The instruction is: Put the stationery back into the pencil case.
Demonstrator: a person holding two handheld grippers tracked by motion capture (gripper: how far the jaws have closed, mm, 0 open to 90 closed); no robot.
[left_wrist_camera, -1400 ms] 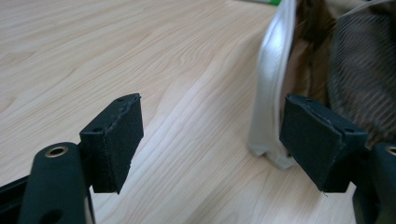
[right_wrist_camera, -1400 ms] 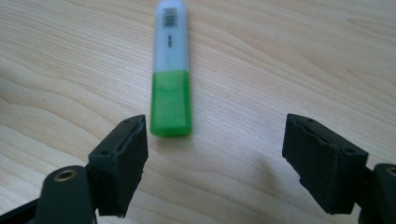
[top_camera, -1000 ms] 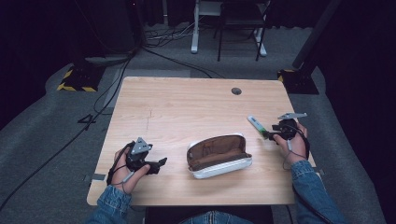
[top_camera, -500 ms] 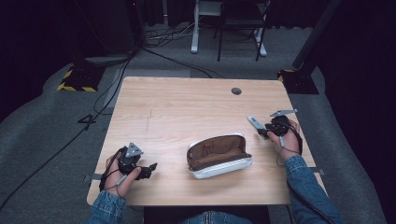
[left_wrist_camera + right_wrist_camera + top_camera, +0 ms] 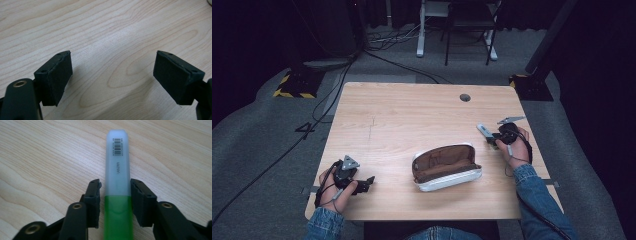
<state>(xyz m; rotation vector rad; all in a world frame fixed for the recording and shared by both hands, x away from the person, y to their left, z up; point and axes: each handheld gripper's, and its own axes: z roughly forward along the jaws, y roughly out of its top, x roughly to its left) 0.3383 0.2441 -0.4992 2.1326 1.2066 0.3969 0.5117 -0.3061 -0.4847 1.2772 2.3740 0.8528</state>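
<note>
A highlighter (image 5: pixel 117 165) with a frosted white body and a green end lies on the wooden table (image 5: pixel 412 120) at the right. My right gripper (image 5: pixel 115 187) has just been closing, and its pads now press on the highlighter's two sides where white meets green. In the high view the highlighter (image 5: pixel 484 131) points away to the left from the right gripper (image 5: pixel 493 139). An open pencil case (image 5: pixel 446 167), white outside and brown inside, lies at the front centre. My left gripper (image 5: pixel 368 181) rests near the front left corner; its jaws stand wide apart over bare wood (image 5: pixel 112 72).
A round grommet hole (image 5: pixel 465 97) sits in the table near the far edge. On the floor beyond the table are cables (image 5: pixel 387 42) and the legs of a desk (image 5: pixel 419 30) and chair.
The left hand has drawn back toward the table's front left corner. The right hand has shifted a little to the left along the highlighter.
</note>
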